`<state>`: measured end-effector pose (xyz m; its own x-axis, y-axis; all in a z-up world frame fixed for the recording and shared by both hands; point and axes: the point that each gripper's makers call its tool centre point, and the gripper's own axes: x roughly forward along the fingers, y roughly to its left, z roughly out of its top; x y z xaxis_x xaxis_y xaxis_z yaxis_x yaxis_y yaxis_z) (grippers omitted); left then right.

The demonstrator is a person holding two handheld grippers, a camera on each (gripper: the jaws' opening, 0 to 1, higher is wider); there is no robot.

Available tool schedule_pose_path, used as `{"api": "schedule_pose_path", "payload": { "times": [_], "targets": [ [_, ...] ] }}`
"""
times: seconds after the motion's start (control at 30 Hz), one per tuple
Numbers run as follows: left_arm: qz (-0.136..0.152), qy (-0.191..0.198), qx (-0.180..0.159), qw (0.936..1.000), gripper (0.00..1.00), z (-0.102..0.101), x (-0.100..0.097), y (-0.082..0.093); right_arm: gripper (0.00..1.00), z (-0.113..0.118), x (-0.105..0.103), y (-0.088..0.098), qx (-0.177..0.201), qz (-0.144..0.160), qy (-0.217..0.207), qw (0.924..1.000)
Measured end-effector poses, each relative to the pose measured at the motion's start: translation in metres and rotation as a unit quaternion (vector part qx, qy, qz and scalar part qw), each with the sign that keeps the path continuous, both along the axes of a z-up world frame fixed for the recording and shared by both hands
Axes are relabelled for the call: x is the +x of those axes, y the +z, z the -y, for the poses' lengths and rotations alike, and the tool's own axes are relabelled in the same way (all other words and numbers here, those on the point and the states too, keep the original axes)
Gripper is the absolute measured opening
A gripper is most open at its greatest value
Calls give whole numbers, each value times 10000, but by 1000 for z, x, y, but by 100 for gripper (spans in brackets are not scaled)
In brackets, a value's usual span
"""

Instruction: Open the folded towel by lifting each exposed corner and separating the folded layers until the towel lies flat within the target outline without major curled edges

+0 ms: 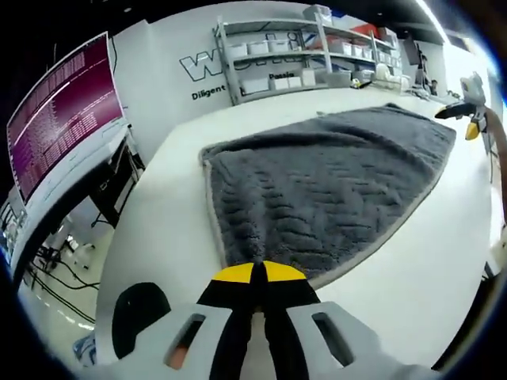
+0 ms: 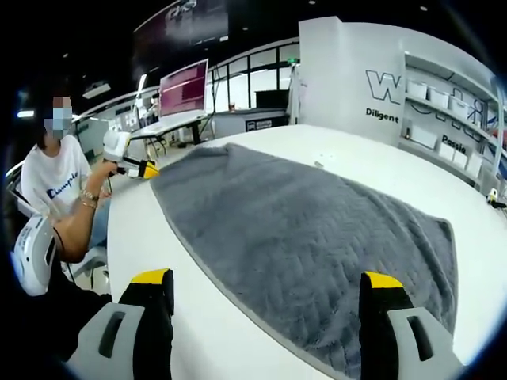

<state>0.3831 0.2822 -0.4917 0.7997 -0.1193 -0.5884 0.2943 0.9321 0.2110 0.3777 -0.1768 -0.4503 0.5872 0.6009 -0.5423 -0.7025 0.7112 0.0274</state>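
A grey textured towel [image 1: 333, 182] lies spread on the white table [image 1: 166, 237], mostly flat, with a pale trimmed border. My left gripper [image 1: 257, 273] is at the towel's near edge, its yellow-tipped jaws pressed together on the border. Across the table, that same left gripper [image 2: 145, 169] sits at the towel's [image 2: 301, 229] far corner, held by a person's hand. My right gripper [image 2: 265, 279] is open wide, its jaws straddling the near part of the towel above the table [image 2: 198, 317]. The right gripper [image 1: 466, 111] also appears at the towel's far right corner.
A seated person [image 2: 59, 182] in a white T-shirt is at the table's left side. A monitor with a magenta screen [image 1: 63, 111] stands left of the table. Shelves with white bins [image 1: 301, 55] line the back wall. A black round object [image 1: 139, 313] sits below the table's edge.
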Motion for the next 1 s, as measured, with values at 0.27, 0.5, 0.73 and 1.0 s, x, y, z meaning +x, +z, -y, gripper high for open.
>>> {"api": "schedule_pose_path", "payload": {
  "times": [0.27, 0.5, 0.73, 1.0],
  "targets": [
    [-122, 144, 81, 9998, 2, -12, -10, -1, 99, 10, -2, 2, -32, 18, -113, 9999],
    [-170, 309, 227, 9991, 2, -24, -11, -1, 99, 21, -9, 3, -44, 17, -185, 9998],
    [-227, 535, 429, 9974, 2, -39, -12, -1, 100, 34, -18, 2, -104, 7, -269, 9996],
    [-25, 415, 673, 9969, 12, -37, -14, 2, 100, 57, -25, 2, -134, -30, -471, 9988]
  ]
}}
